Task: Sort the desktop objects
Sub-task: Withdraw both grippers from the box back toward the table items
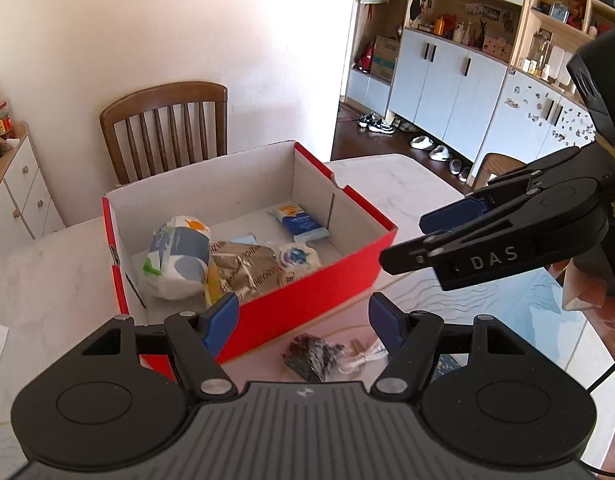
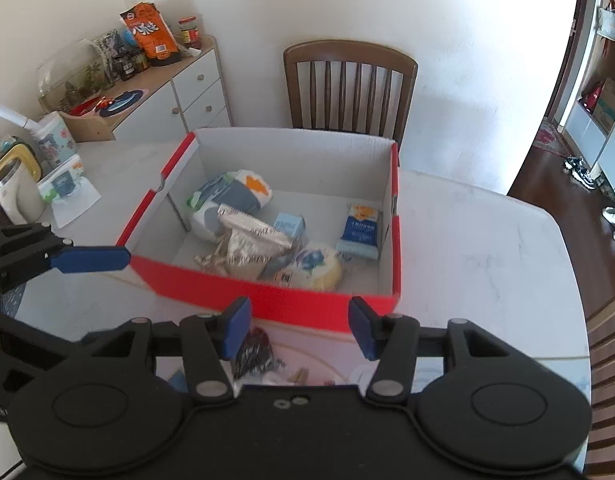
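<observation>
Right wrist | box: five packets | both grippers parted, empty

Red outside, white inside on box; blue pads; white marbled table; brown chair at twelve.

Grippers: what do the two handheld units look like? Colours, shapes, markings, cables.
Both match: the left gripper and the right gripper have matte black bodies, two round discs at the base, silver pivot pins, and linkage arms ending in blue pads. The left's top is ribbed grey. Seen side-on, the right gripper carries white "DAS" lettering. A thin black cable hangs near it.
</observation>
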